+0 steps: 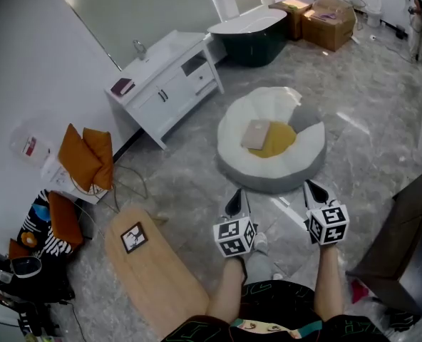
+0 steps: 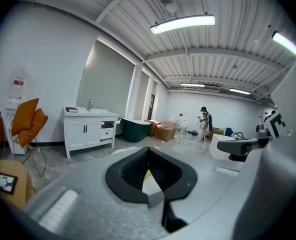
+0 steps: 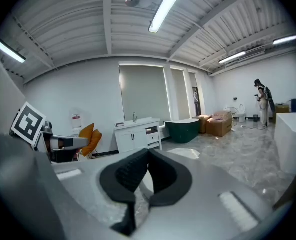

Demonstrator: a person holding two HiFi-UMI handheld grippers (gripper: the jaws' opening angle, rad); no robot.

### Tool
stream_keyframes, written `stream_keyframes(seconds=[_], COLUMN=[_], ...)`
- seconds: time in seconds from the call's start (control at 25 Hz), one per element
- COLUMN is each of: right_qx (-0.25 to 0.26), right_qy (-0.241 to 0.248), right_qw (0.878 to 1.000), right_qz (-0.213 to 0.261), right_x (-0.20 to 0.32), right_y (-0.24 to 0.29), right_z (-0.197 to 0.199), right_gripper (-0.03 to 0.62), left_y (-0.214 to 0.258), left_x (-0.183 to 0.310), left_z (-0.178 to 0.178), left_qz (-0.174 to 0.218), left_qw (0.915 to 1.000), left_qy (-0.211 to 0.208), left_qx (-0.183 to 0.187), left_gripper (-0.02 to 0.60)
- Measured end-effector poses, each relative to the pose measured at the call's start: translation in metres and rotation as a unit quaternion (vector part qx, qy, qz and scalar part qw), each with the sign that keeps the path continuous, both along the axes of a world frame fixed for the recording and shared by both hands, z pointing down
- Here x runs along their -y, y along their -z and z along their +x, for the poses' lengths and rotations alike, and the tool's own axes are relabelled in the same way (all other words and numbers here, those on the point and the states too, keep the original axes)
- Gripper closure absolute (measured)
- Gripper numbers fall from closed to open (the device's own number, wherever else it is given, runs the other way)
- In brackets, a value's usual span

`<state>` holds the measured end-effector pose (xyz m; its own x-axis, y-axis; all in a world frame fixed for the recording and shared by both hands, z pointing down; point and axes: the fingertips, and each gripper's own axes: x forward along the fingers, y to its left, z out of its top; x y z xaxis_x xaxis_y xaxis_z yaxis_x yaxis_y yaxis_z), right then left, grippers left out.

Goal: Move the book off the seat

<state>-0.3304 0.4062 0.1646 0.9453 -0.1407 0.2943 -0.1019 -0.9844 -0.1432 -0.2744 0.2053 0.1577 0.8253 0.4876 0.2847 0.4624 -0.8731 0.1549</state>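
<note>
On the seat (image 1: 232, 159), well ahead of both closed, empty tongs, the book (image 1: 256, 135) lies lengthwise away, seemingly slightly nearer the left tongs (image 1: 234, 204) than the right tongs (image 1: 315, 191).

Left gripper (image 1: 234, 202), right gripper (image 1: 315, 192): grey moulded bodies, black jaws with ribbed pads (image 2: 133, 170). Each has a white cube (image 1: 234, 236) with black square markers. Person: dark garment (image 1: 268, 306), green line pattern, teal edge. Light shoe (image 1: 258, 244).
</note>
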Motion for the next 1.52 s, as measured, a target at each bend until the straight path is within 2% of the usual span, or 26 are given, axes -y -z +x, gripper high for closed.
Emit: stream_keyframes(seconds=[0.16, 0.68, 0.92, 1.08, 1.24, 1.36, 1.52], right_qx=[0.02, 0.068, 0.064, 0.05, 0.051, 0.055, 0.049], right_qy=[-0.003, 0.0, -0.024, -0.013, -0.041, -0.059, -0.043], right_qw=[1.0, 0.998, 0.998, 0.998, 0.997, 0.996, 0.996], right_qz=[0.002, 0.003, -0.012, -0.031, -0.041, -0.047, -0.062], right_x=[-0.008, 0.0, -0.019, -0.012, -0.042, -0.056, -0.052], right_y=[-0.016, -0.045, -0.039, -0.024, -0.016, -0.015, -0.005], right_z=[0.022, 0.147, 0.204, 0.242, 0.257, 0.262, 0.288], right_gripper=[0.591, 0.591, 0.591, 0.591, 0.591, 0.591, 0.591], left_y=[-0.021, -0.058, -0.063, -0.053, -0.051, -0.059, -0.058], left_x=[-0.005, -0.005, 0.007, 0.005, -0.014, -0.015, -0.013], left_z=[0.023, 0.149, 0.214, 0.257, 0.277, 0.29, 0.31], left_qz=[-0.004, -0.001, -0.005, -0.022, -0.032, -0.041, -0.055], left_qw=[0.9998, 0.9974, 0.9978, 0.9982, 0.9983, 0.9974, 0.9963], left_qy=[0.002, 0.0, 0.016, 0.016, 0.0, -0.002, 0.009], left_qx=[0.022, 0.072, 0.064, 0.053, 0.048, 0.06, 0.065], left_gripper=[0.571, 0.571, 0.571, 0.571, 0.571, 0.571, 0.571])
